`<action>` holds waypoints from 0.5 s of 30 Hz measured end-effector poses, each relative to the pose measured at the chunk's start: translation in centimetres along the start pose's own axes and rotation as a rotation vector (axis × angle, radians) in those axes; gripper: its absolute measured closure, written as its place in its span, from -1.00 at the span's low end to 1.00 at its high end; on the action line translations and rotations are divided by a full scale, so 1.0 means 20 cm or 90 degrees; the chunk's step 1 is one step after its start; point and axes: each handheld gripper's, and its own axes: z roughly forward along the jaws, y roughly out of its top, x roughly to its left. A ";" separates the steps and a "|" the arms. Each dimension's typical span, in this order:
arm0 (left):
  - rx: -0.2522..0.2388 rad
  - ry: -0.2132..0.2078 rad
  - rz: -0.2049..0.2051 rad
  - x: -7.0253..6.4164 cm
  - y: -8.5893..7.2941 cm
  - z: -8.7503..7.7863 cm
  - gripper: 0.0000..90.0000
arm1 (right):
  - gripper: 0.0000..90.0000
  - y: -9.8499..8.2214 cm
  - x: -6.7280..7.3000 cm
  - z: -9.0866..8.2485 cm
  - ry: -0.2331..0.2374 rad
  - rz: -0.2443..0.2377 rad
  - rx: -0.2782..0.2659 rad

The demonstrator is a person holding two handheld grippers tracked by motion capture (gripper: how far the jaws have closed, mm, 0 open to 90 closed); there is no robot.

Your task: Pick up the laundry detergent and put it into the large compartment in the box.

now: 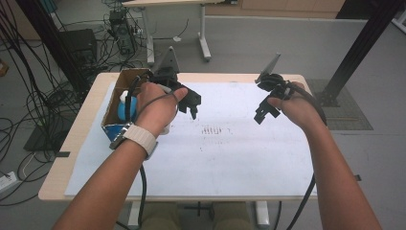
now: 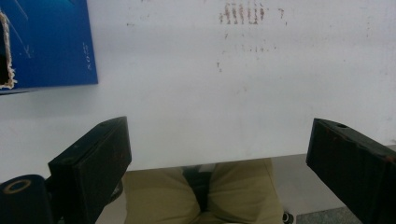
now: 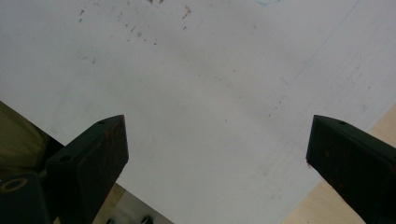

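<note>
Cardboard box [image 1: 113,98], open at the top and blue on its outer side, stands at the left edge of the white sheet [image 1: 230,153] that covers the table [image 1: 62,163]. A blue and white object [image 1: 126,106] sits inside it; what it is cannot be made out. The box lies just beside the left gripper [image 1: 193,111], on that gripper's left, and nothing of it lies between the jaws.

From above, the person's left hand [image 1: 155,108] holds that gripper over the sheet, right next to the box's near wall, with the black jaws pointing down and toward the middle of the table. A pale watch strap [image 1: 139,138] circles the wrist. In the left gripper view, the box [image 2: 46,44] shows as a blue panel at the upper left, well clear of the left gripper [image 2: 219,140], whose jaws stand wide apart with bare white sheet [image 2: 224,84] between them. Faint brownish marks [image 2: 243,11] dot the sheet ahead, and khaki trousers [image 2: 201,191] appear below the table's near edge.

The right gripper [image 1: 266,111] hangs over the right part of the sheet in the right hand [image 1: 297,108], well apart from the box. In the right gripper view, the right gripper [image 3: 217,140] has its jaws spread wide with nothing held, plain sheet [image 3: 210,84] between them, and pale wood of the table [image 3: 373,121] at the right edge.
</note>
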 end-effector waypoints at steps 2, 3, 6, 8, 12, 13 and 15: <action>0.000 0.002 -0.001 0.00 0.00 0.00 -0.84 | -0.88 0.00 0.00 0.00 0.000 -0.001 0.001; 0.000 0.002 -0.001 0.00 0.00 0.00 -0.84 | -0.88 0.00 0.00 0.00 0.000 0.000 0.001; 0.000 0.002 -0.001 0.00 0.00 0.01 -0.84 | -0.88 0.00 0.00 0.01 0.001 0.000 0.001; 0.002 0.002 -0.001 0.00 0.00 0.01 -0.84 | -0.88 0.00 0.00 0.01 0.002 -0.001 0.001; 0.003 -0.001 0.001 0.00 0.00 0.02 -0.84 | -0.88 0.00 0.00 0.01 0.002 -0.003 0.001; 0.002 0.000 0.000 0.00 0.00 0.02 -0.84 | -0.88 0.00 0.00 0.01 0.001 -0.003 0.001; 0.002 0.000 0.001 0.00 0.00 0.02 -0.85 | -0.88 0.00 0.00 0.01 0.003 -0.003 0.001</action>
